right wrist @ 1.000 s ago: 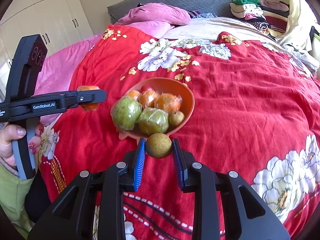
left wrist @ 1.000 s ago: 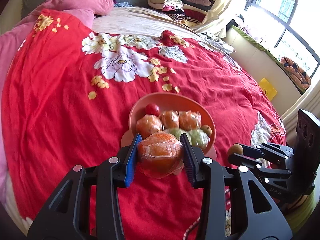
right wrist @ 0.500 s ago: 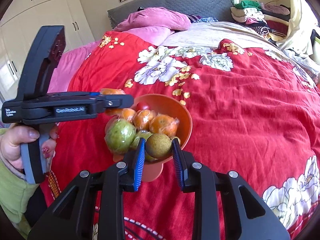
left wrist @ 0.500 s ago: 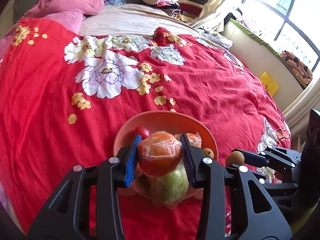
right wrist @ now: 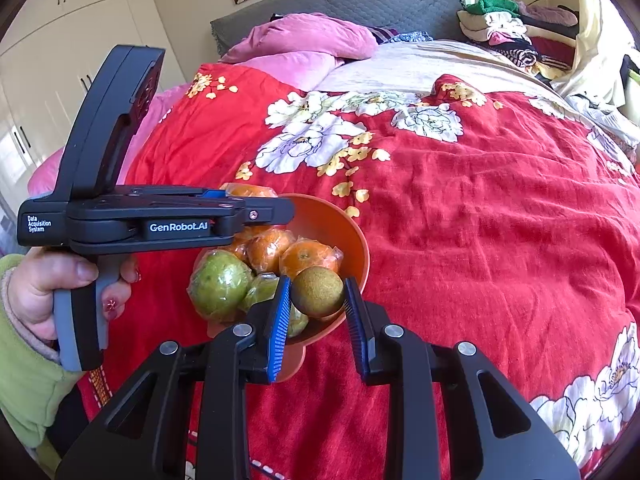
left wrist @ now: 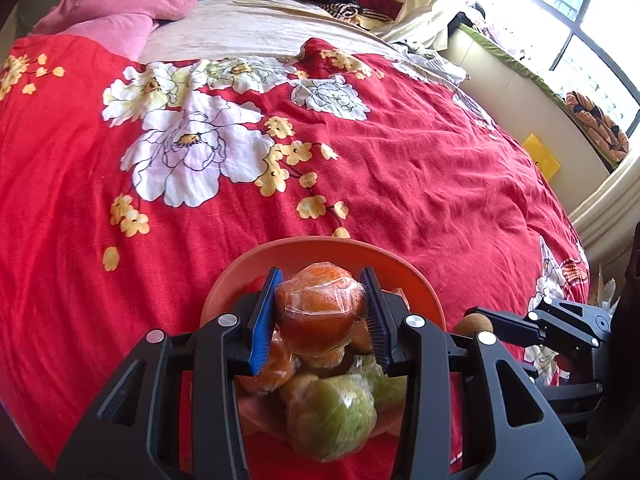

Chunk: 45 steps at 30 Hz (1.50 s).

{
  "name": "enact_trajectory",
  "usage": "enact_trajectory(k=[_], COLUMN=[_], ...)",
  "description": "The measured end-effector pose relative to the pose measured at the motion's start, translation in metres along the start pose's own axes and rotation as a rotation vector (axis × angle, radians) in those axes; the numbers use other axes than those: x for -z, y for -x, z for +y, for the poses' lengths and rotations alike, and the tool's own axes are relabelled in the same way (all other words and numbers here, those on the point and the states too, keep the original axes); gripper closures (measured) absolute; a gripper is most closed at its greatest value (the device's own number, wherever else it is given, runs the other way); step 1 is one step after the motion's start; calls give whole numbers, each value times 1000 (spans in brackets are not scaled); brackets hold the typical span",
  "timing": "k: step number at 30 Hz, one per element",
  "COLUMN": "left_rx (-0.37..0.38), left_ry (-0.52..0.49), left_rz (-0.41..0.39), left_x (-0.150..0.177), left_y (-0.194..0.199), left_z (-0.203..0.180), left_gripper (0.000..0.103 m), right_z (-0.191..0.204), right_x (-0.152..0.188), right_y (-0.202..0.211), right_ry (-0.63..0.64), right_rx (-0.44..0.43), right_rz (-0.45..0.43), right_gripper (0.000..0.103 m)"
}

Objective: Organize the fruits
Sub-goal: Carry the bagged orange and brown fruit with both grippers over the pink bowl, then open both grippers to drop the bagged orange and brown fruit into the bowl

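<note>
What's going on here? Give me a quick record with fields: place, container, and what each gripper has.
Place: red floral bedspread
Container: orange bowl, holding wrapped oranges and green fruits
Left gripper: shut on wrapped orange, above the bowl
Right gripper: shut on small brown-green fruit, at the bowl's near rim

A bed (right wrist: 480, 240) under a red flowered quilt (left wrist: 380, 168) carries an orange bowl (right wrist: 340, 232), pink pillows (right wrist: 312, 36) and folded clothes (right wrist: 512, 28).
</note>
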<state>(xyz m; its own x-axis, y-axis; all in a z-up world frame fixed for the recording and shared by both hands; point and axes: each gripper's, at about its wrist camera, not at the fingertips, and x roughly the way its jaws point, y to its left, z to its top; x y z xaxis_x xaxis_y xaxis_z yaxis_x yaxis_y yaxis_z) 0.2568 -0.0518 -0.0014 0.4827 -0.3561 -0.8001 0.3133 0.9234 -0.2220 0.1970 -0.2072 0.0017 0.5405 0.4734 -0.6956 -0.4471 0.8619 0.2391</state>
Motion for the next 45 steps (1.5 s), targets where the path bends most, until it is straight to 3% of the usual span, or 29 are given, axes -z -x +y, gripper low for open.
enact_trajectory(k=[25,36,45], left_rx=[34,30,23], left_ry=[23,23,23], left_rz=[32,36,32], left_x=[-7,-7,-6], left_y=[-23,-25,-25], left_z=[4,4,4], left_gripper=[71,71,67], right_z=[-1,-1,2], right_x=[-4,0,3], right_y=[-22,-16,-12], right_ry=[22,2,3], right_rx=[53,46,46], right_rz=[2,-6,-11], right_gripper=[76,57,53])
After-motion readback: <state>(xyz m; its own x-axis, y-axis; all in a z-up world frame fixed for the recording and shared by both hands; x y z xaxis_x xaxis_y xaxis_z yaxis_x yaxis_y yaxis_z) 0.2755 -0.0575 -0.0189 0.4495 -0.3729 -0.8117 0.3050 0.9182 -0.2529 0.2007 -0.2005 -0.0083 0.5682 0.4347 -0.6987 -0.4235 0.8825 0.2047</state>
